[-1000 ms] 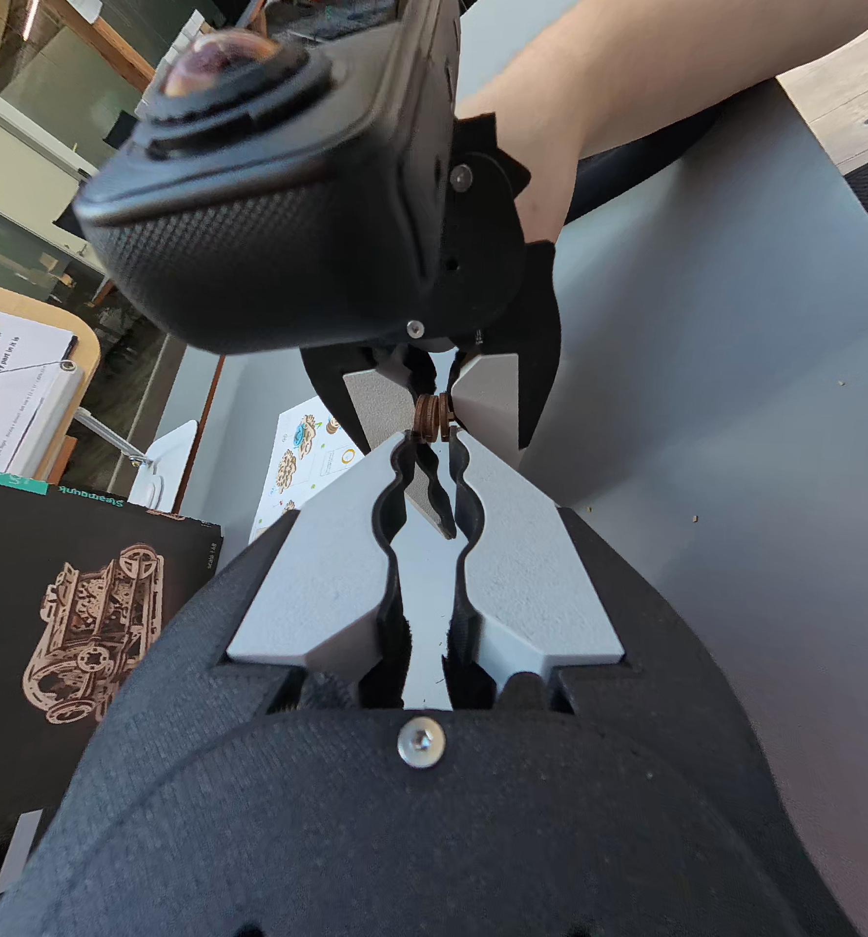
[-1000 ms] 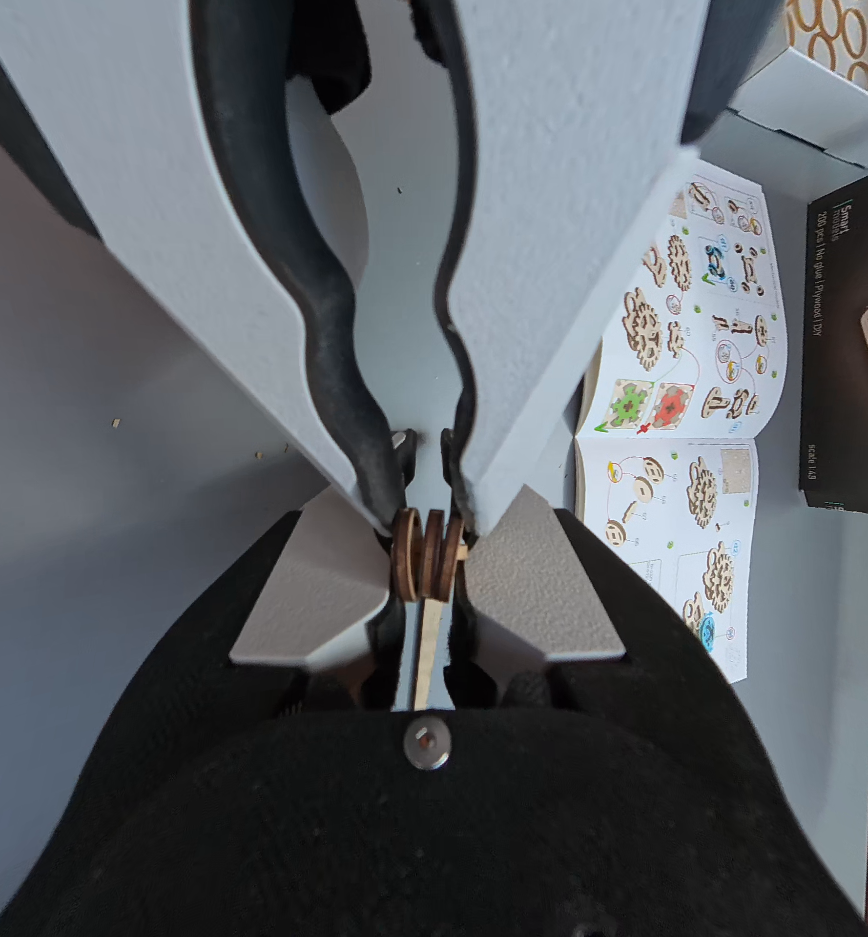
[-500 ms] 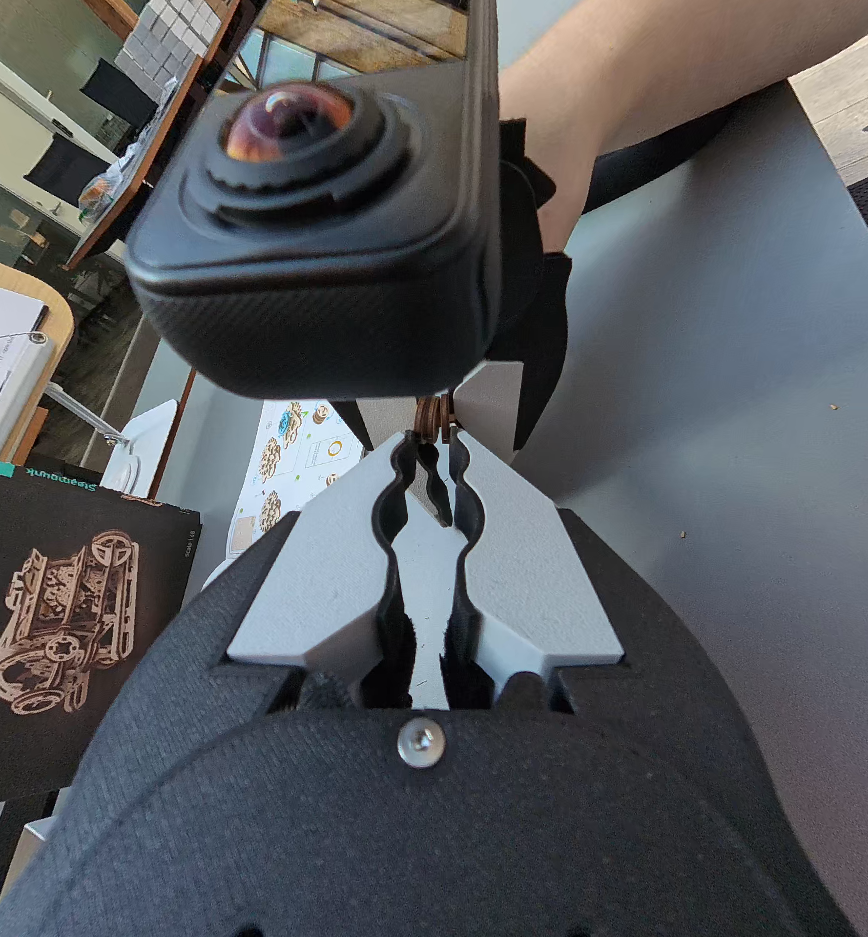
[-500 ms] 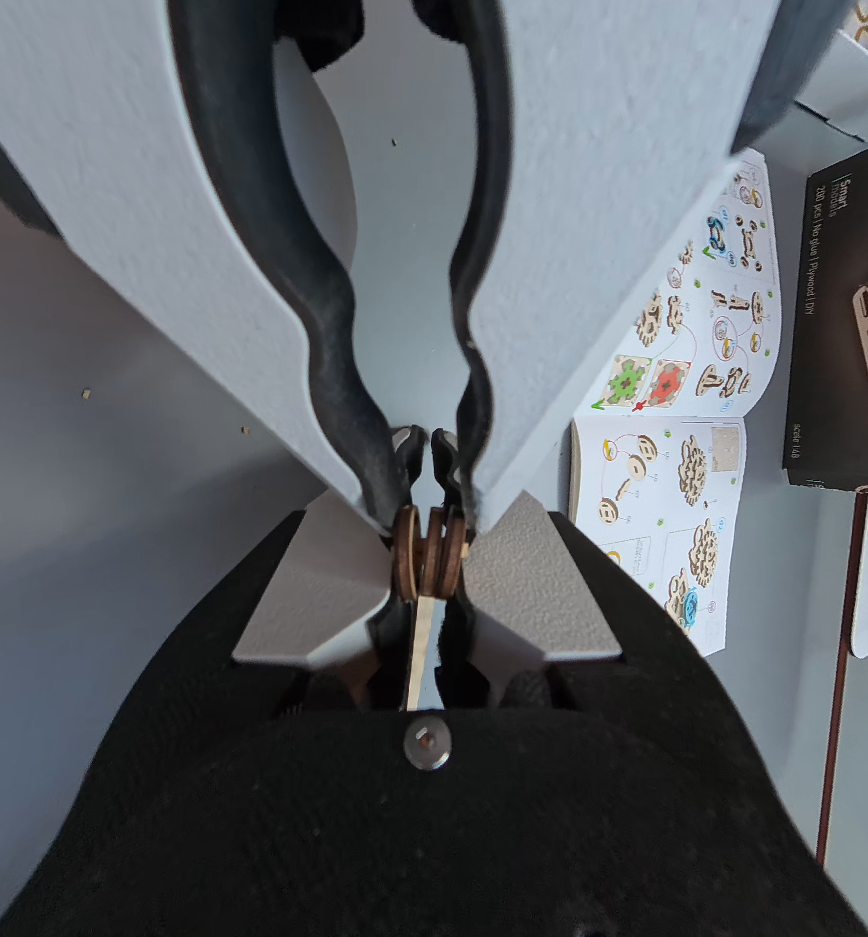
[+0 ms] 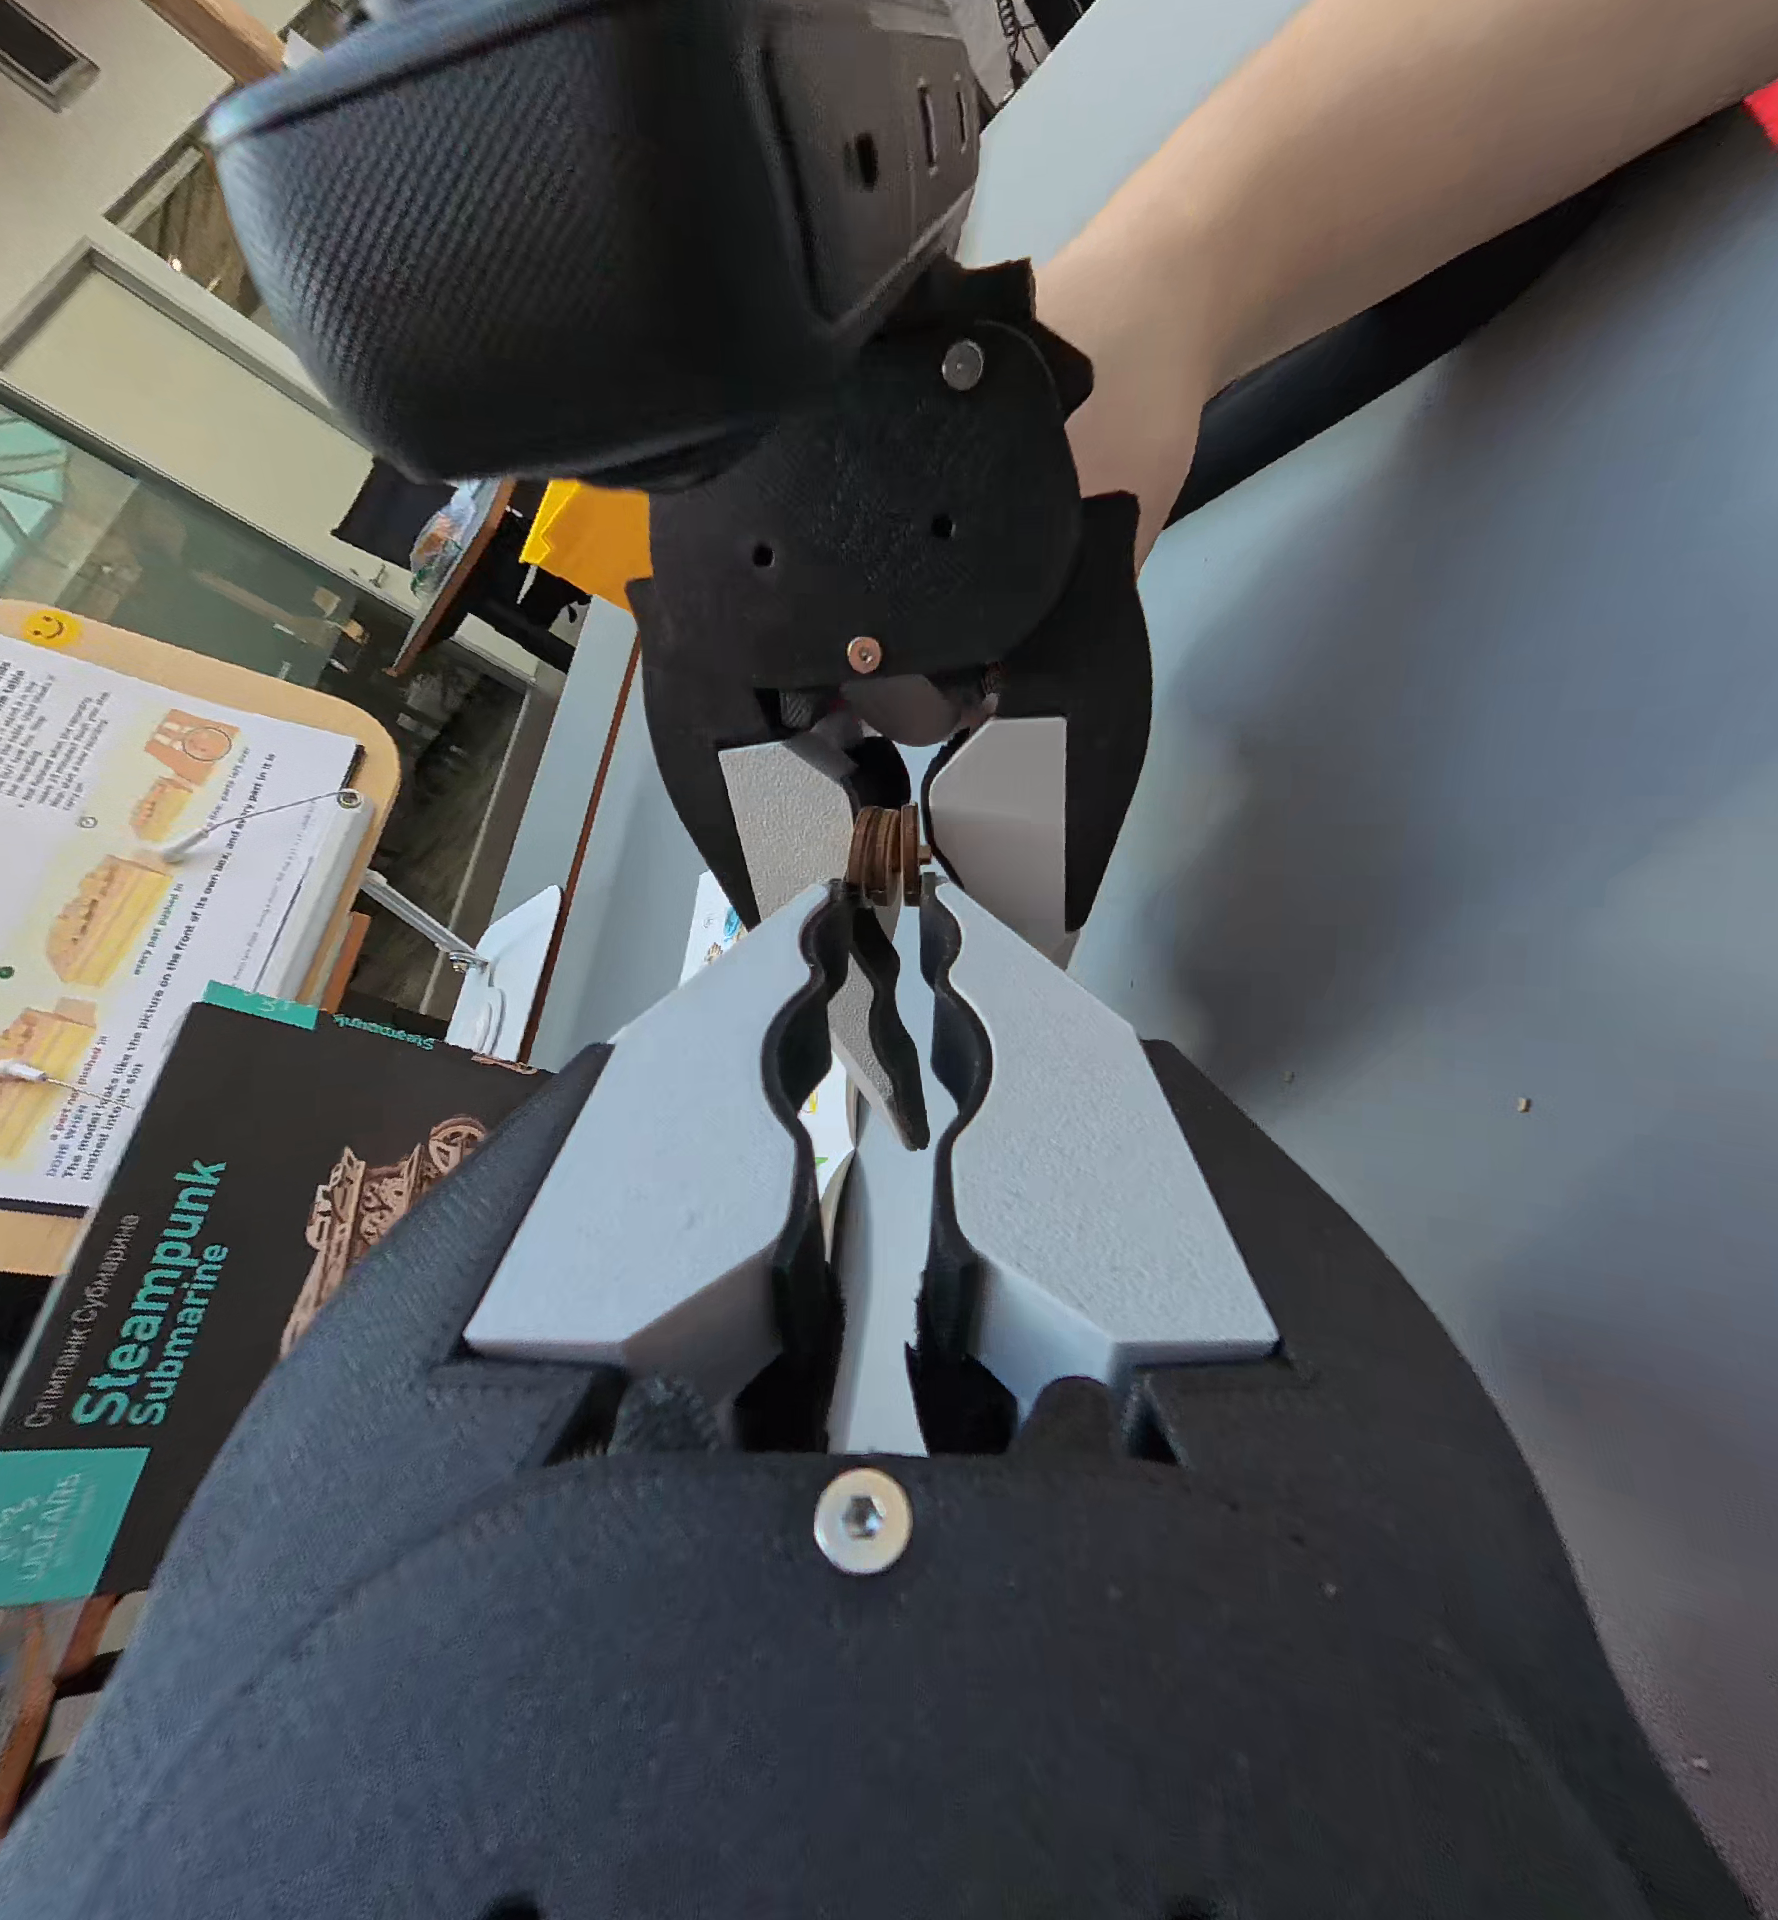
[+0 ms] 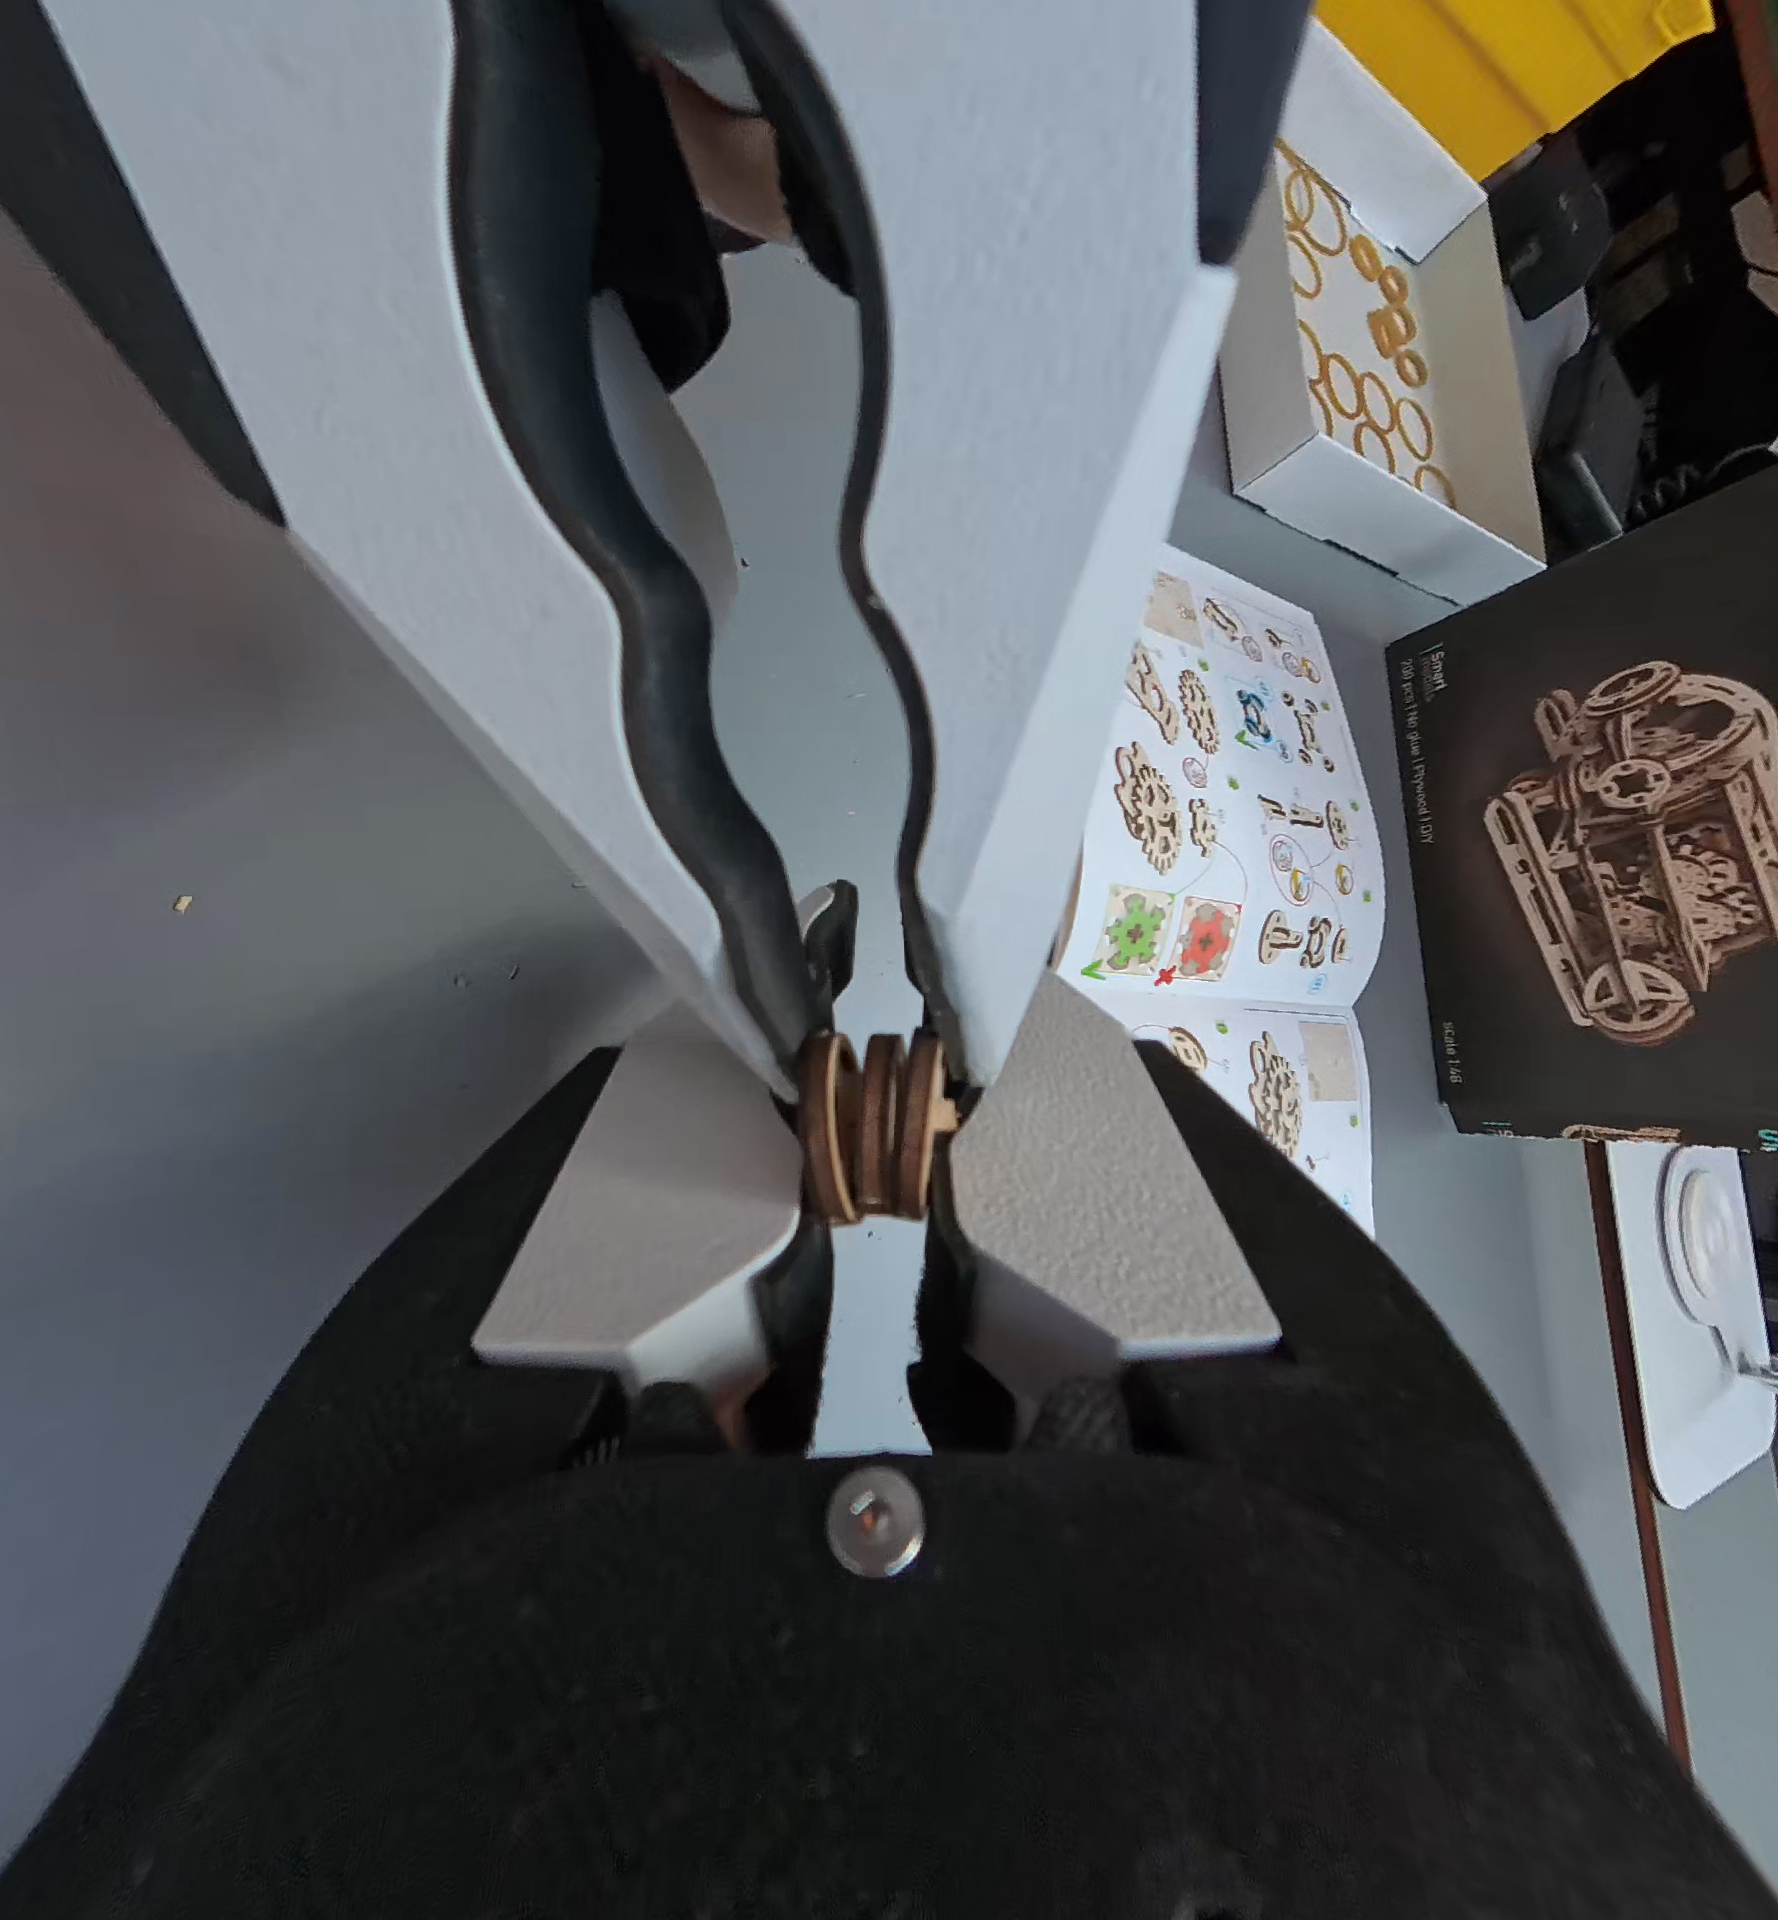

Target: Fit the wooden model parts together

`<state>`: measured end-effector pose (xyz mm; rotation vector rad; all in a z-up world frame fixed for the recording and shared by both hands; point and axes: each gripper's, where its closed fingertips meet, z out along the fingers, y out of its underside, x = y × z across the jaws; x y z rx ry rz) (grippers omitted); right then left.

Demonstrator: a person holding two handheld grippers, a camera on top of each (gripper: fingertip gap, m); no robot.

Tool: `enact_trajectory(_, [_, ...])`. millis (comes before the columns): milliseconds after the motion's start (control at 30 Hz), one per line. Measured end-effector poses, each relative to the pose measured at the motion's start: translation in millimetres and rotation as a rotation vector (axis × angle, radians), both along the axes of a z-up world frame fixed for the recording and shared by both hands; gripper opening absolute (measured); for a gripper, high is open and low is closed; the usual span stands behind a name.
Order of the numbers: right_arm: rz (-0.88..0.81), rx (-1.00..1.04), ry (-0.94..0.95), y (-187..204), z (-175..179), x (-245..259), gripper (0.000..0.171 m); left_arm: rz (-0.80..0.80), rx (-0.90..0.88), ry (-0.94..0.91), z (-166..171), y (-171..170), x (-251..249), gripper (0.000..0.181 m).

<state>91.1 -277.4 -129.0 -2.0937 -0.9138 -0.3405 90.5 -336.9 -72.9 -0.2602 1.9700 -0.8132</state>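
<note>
A small wooden part, a stack of three thin round discs on a peg [image 6: 869, 1127], hangs above the grey table [image 6: 241, 831]. My right gripper [image 6: 869, 935] is shut on it, with the discs held partway down its pads. My left gripper [image 5: 885, 891] comes in from the opposite side. It is shut on the same discs [image 5: 890, 847] and pinches them at its very tips. The two grippers interleave: one right finger [image 5: 890, 1049] runs between my left jaws. The left fingers [image 6: 1020, 520] cover most of the right gripper's fingers in the right wrist view.
An open instruction booklet [image 6: 1238, 831] lies right of the grippers, with a black kit box [image 6: 1633, 831] beyond it and a white box of wooden rings [image 6: 1363, 343] behind. A person's forearm [image 5: 1280, 208] holds the right gripper. A printed sheet on a wooden board [image 5: 116, 883] stands at the left. Left tips to right tips: about 7 cm.
Both grippers have stayed shut on the discs and turned together. The right gripper's camera has swung up, out of the left view. The pale strip below the discs no longer shows.
</note>
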Motion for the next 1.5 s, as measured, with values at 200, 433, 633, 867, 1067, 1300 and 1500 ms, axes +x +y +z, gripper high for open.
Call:
enact_trajectory(200, [0.041,0.025,-0.042,-4,0,7,0.018,0.025,0.078,-0.054,0,4,1,0.011])
enact_trajectory(433, [0.055,0.036,-0.027,-6,6,1,0.02,0.046,0.078,-0.023,-5,8,3,0.012])
enact_trajectory(633, [0.008,0.02,-0.171,-2,-5,17,0.031,0.037,0.018,-0.026,1,4,3,0.012])
enact_trajectory(867, [-0.078,-0.074,0.014,2,-11,11,0.02,0.049,-0.005,0.044,-5,5,4,0.012])
enact_trajectory(1067, [-0.112,-0.129,-0.04,-1,-17,15,0.012,0.052,0.002,0.063,-8,5,5,0.012])
enact_trajectory(1300, [-0.134,-0.168,-0.023,-2,-24,16,0.008,0.053,-0.03,0.086,-12,7,7,0.012])
enact_trajectory(1500, [-0.117,-0.133,0.042,0,-18,10,0.006,0.052,-0.064,0.082,-11,9,7,0.012])
